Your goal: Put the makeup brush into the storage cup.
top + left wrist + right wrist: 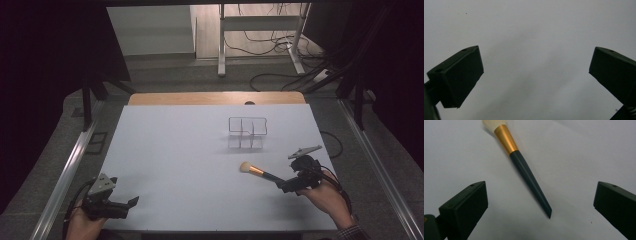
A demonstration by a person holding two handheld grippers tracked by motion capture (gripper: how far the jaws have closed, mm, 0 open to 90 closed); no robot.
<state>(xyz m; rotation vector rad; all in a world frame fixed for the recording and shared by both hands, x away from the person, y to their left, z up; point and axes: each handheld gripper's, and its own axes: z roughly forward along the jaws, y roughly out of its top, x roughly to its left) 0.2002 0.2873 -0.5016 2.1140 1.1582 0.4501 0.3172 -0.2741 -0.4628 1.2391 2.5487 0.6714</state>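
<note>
The right gripper [541, 202], jaws wide, sits near the brush [524, 167] by the table's [165, 165] right edge; the left gripper [536, 65], jaws wide too, waits near the left corner.

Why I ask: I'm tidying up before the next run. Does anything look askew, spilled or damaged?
Nothing stands out. The makeup brush lies intact on the white table, and the clear organizer stands upright.

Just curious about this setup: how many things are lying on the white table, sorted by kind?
Makeup brush: 1
Clear divided organizer: 1
Hand-held claws: 2, the left claw and the right claw, both open
Total: 4
</note>
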